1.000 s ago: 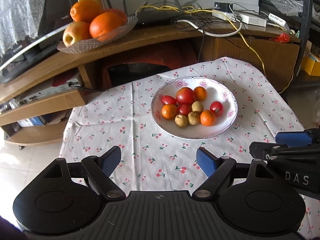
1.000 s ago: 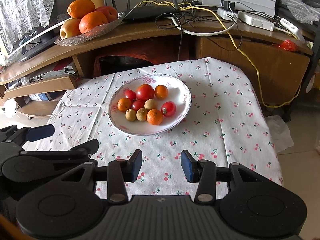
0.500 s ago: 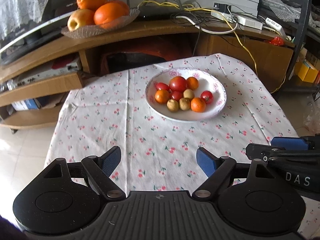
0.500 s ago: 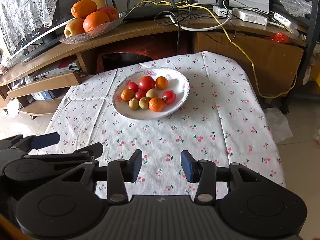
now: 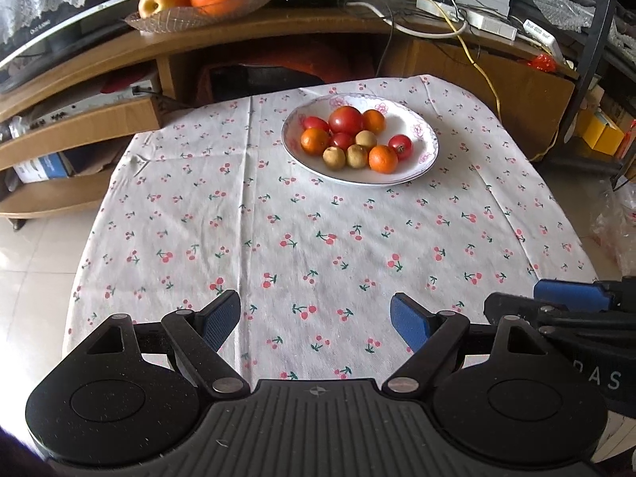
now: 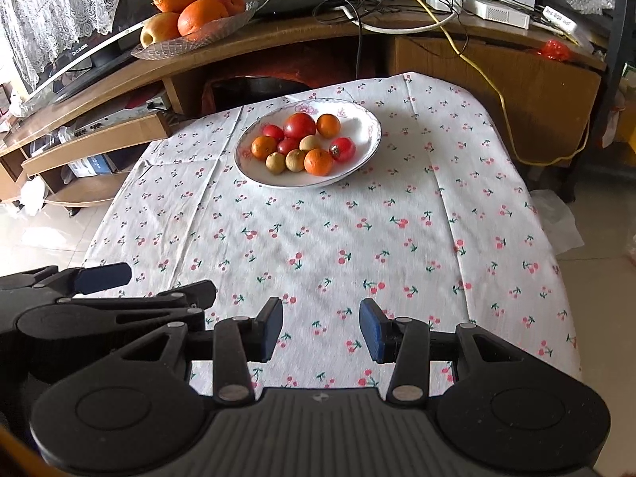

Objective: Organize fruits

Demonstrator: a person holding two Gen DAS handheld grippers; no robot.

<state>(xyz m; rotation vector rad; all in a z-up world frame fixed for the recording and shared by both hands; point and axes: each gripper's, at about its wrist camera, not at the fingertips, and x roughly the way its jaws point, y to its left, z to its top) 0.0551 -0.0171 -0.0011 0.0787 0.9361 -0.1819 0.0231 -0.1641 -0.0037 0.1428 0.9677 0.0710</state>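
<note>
My left gripper [image 5: 316,316] gapes wide and empty; my right gripper [image 6: 321,328] stands open more narrowly, holding nothing. Both hang over the near edge of the cherry-print tablecloth [image 5: 318,238], well apart from the white bowl [image 6: 365,119]. Its tomatoes [image 6: 299,125] look smooth and bruisable, so I'd pinch lightly across the middle; the tangerines [image 6: 318,161] seem firmer, the small brown fruits [image 6: 276,163] prone to rolling.

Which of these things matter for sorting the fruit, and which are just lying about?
For the job:
white plate
tomatoes
small oranges
brown round fruits
left gripper
right gripper

Lying about:
glass dish of big oranges and an apple
cables
cherry tablecloth
</note>
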